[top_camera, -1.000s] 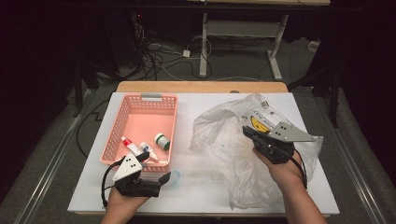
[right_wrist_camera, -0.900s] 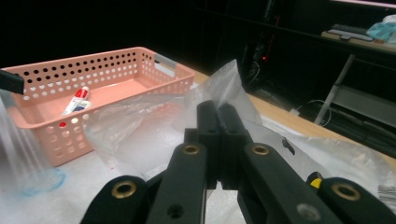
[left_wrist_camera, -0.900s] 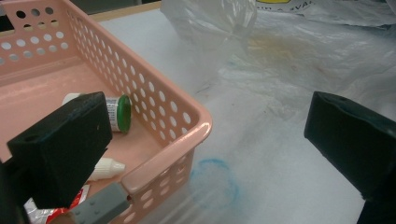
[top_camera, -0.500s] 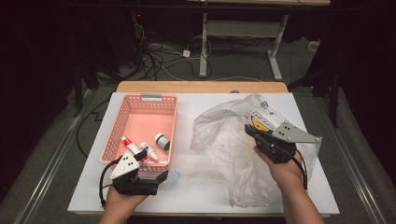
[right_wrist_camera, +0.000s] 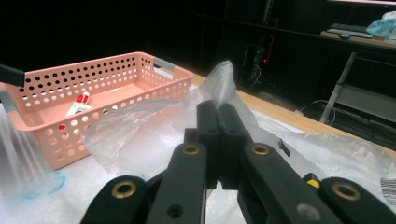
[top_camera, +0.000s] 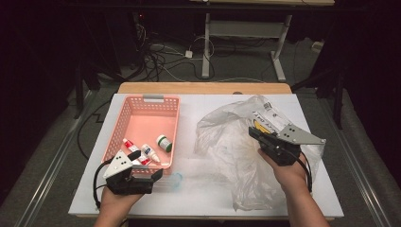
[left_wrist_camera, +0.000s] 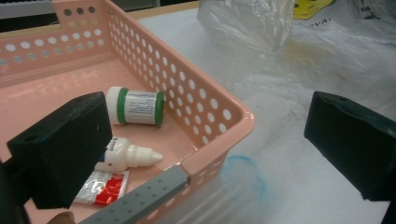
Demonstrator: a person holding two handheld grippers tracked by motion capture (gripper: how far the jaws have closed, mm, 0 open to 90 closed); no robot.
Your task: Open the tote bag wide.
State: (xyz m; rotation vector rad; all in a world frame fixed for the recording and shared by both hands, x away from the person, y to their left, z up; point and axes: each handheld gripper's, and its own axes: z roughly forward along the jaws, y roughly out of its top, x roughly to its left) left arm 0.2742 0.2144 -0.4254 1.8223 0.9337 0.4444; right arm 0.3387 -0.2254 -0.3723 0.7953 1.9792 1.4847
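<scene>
A pink perforated basket [top_camera: 118,127] [left_wrist_camera: 233,112] [right_wrist_camera: 93,70] sits on the left of the white table. In it lie a green-capped white bottle [top_camera: 164,142] [left_wrist_camera: 135,107], a small dropper bottle [top_camera: 150,152] [left_wrist_camera: 123,156] and a red-and-white sachet [top_camera: 128,144] [left_wrist_camera: 102,186]. My left gripper [top_camera: 149,165] [left_wrist_camera: 205,126] is open, its jaws standing on either side of the basket's near right corner. A clear blue-rimmed piece [top_camera: 174,179] [left_wrist_camera: 243,179] lies just outside that corner. My right gripper [top_camera: 253,132] [right_wrist_camera: 219,109] is shut on a fold of the crumpled clear plastic bag [top_camera: 231,142] [right_wrist_camera: 140,126].
The bag spreads over the right half of the table [top_camera: 198,198] and carries a yellow label [top_camera: 259,125]. A wooden strip [top_camera: 203,88] edges the table's far side. Behind it are cables and the legs of a desk [top_camera: 206,52] on the dark floor.
</scene>
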